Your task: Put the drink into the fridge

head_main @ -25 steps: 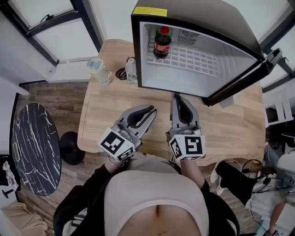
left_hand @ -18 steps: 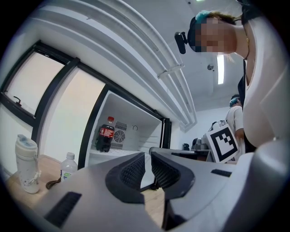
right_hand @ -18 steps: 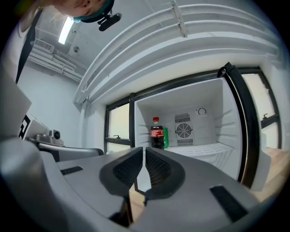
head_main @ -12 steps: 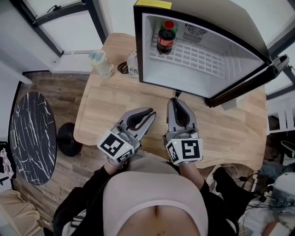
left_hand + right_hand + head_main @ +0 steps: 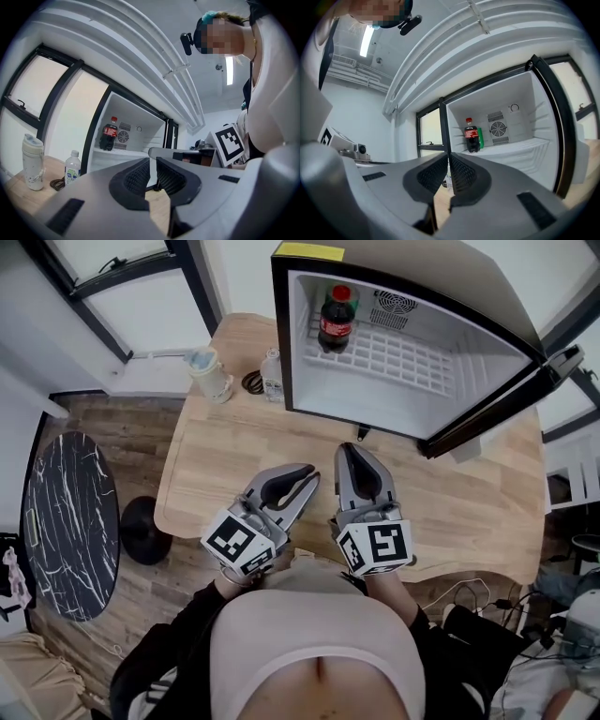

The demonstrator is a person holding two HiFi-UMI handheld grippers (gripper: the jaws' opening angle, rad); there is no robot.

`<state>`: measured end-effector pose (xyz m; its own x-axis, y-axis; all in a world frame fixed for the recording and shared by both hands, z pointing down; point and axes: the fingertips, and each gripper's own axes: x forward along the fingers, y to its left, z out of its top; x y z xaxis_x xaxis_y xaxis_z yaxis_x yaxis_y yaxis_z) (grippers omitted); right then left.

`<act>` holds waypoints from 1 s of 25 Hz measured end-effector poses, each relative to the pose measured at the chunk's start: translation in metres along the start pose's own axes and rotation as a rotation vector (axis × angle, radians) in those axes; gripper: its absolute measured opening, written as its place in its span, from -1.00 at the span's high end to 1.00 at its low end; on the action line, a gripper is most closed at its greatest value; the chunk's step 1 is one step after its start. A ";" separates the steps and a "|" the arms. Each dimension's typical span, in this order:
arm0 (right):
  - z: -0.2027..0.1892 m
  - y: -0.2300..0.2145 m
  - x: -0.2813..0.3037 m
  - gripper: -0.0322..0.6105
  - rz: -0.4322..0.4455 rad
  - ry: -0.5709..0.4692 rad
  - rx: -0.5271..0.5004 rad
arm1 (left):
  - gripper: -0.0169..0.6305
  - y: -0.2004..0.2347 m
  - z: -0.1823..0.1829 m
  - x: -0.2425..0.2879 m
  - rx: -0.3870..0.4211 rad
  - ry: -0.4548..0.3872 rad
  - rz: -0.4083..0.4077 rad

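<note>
A cola bottle [image 5: 336, 319] with a red cap stands upright at the back left of the wire shelf inside the open mini fridge [image 5: 450, 348]; it also shows in the left gripper view [image 5: 108, 135] and the right gripper view [image 5: 472, 136]. My left gripper [image 5: 307, 472] hovers over the wooden table [image 5: 220, 460] close to my body, shut and holding nothing [image 5: 152, 161]. Beside it my right gripper [image 5: 348, 448] points at the fridge, its tips just short of the fridge's front edge. Its jaws are shut with nothing between them [image 5: 448, 159].
The fridge door [image 5: 497, 409] hangs open toward the right. Left of the fridge on the table stand a pale tumbler [image 5: 208, 374], a small water bottle [image 5: 273, 377] and a coiled cable [image 5: 251, 382]. A black marble round table [image 5: 70, 521] stands on the floor at left.
Both grippers stay in nearly the same place in front of my body. The head view has shifted slightly. The bottle has not moved.
</note>
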<state>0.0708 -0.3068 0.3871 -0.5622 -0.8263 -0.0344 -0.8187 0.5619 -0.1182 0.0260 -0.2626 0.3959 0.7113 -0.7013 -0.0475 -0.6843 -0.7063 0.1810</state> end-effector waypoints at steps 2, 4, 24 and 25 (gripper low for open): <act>-0.003 0.004 -0.003 0.78 -0.002 0.009 0.023 | 0.80 -0.002 0.001 -0.007 0.002 -0.003 -0.003; -0.005 0.013 -0.007 0.78 -0.003 0.015 0.041 | 0.80 -0.002 0.002 -0.019 0.003 -0.007 0.002; -0.010 0.141 -0.132 0.78 -0.096 0.001 0.006 | 0.80 -0.087 0.005 -0.158 0.011 -0.020 -0.082; -0.012 0.147 -0.140 0.78 -0.104 0.003 0.005 | 0.80 -0.092 0.004 -0.165 0.009 -0.020 -0.087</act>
<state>0.0281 -0.1084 0.3860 -0.4749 -0.8799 -0.0189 -0.8719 0.4733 -0.1255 -0.0285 -0.0822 0.3834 0.7650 -0.6388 -0.0819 -0.6214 -0.7656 0.1668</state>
